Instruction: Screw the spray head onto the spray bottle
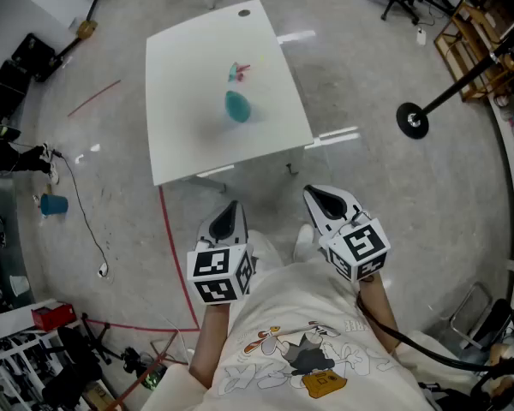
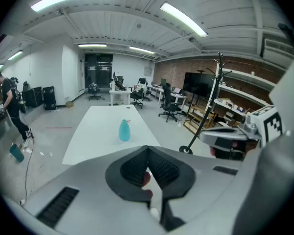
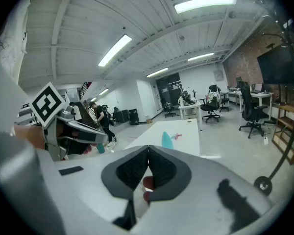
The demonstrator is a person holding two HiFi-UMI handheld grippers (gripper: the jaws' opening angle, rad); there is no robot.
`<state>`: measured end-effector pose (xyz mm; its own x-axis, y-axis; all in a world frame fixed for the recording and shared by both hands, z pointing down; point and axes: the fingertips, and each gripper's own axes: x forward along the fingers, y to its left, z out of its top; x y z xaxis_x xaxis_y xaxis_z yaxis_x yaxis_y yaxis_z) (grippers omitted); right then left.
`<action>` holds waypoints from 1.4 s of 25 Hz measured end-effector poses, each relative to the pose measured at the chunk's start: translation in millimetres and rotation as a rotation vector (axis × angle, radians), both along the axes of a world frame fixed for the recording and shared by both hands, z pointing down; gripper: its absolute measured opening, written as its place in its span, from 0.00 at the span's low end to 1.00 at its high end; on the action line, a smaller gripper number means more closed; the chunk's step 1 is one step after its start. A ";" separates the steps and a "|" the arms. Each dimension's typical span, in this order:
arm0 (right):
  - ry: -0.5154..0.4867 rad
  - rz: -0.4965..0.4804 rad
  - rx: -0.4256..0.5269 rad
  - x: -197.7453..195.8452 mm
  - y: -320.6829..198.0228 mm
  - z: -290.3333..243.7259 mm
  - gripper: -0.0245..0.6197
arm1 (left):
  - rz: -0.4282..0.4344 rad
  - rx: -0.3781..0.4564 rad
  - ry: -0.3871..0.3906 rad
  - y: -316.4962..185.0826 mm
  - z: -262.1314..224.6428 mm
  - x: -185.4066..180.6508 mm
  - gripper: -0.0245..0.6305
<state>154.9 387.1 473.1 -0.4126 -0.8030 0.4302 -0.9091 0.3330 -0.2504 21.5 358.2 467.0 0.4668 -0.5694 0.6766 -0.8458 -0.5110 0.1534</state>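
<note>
A teal spray bottle (image 1: 236,106) lies on the white table (image 1: 188,144), with the small teal and pink spray head (image 1: 239,72) apart from it, just beyond. The left gripper view shows the bottle (image 2: 124,130) far ahead, and the right gripper view shows both the bottle (image 3: 166,139) and the spray head (image 3: 177,136). My left gripper (image 1: 230,208) and right gripper (image 1: 319,197) hang close to my body, short of the table's near edge. Both have their jaws shut with nothing between them. The left gripper (image 2: 148,151) and right gripper (image 3: 148,152) point toward the table.
A red tape line (image 1: 176,255) runs on the floor left of me. A black stand base (image 1: 413,120) sits to the table's right, a wooden shelf (image 1: 475,50) beyond it. A blue cup (image 1: 54,204) and cables lie at the left. A person (image 2: 10,106) stands far left.
</note>
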 end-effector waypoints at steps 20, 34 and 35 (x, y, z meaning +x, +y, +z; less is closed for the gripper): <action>-0.054 0.256 -0.110 26.2 -229.9 76.4 0.05 | -0.040 -0.121 0.101 -250.1 99.6 -73.4 0.05; -0.041 0.181 -0.172 17.1 -339.2 78.4 0.05 | 0.478 0.389 0.031 -392.8 201.4 68.1 0.72; -0.044 0.170 -0.183 19.8 -341.1 82.1 0.05 | 0.484 0.388 0.034 -400.4 214.9 75.8 0.73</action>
<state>174.7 46.0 555.2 -0.3000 -0.7725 0.5597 -0.9351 0.1220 -0.3328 97.3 -42.3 681.9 0.7513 -0.4890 0.4432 -0.5018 -0.8594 -0.0977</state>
